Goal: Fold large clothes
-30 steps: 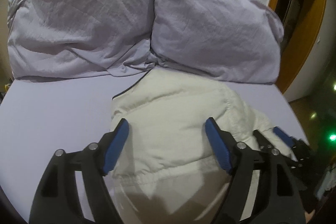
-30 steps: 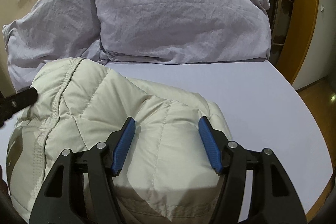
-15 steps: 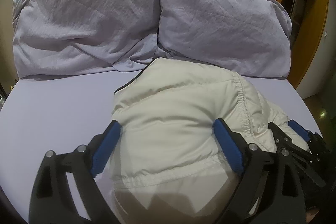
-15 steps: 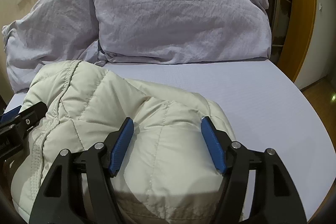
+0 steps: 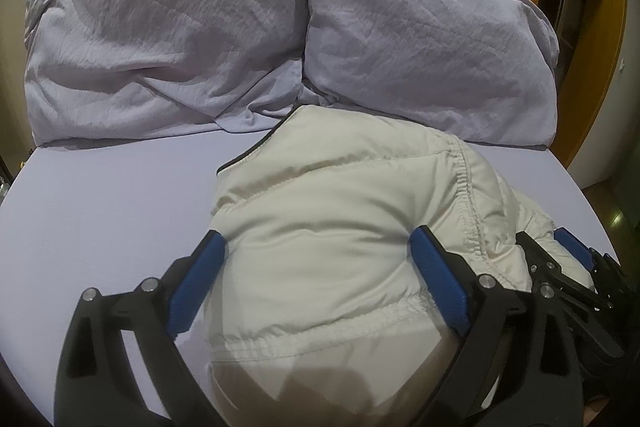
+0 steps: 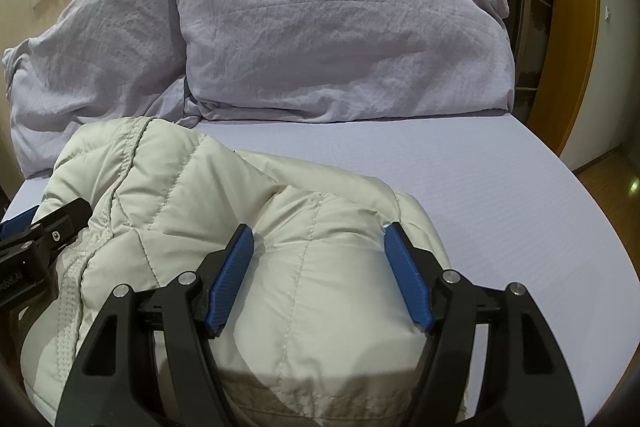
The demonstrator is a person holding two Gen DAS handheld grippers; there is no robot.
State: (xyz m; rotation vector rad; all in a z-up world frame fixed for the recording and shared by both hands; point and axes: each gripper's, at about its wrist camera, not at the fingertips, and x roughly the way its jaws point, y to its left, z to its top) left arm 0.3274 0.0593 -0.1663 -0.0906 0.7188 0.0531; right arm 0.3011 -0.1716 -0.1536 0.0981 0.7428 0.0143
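A cream quilted puffer jacket [image 5: 332,211] lies bundled on the lilac bed sheet [image 5: 108,211]. My left gripper [image 5: 318,241] straddles the bundle's near left part. Its jaws are opening, the jacket bulges between them, and the blue pads [image 5: 200,279] rest loosely at its sides. In the right wrist view, my right gripper [image 6: 318,233] holds a puffed fold of the jacket [image 6: 320,287], with both pads [image 6: 408,279] denting the fabric. Each gripper shows at the edge of the other's view: the right gripper [image 5: 560,259] and the left gripper [image 6: 36,243].
Two rumpled lilac pillows [image 5: 168,39] [image 5: 420,39] lean against the wall behind the jacket. A wooden door frame [image 6: 576,27] stands to the right of the bed. Bare sheet [image 6: 500,187] stretches right of the jacket toward the bed's edge.
The left gripper's jaws have spread wider around the jacket and it has sunk closer to the bundle. The right gripper's jaws have widened slightly; it stayed in place.
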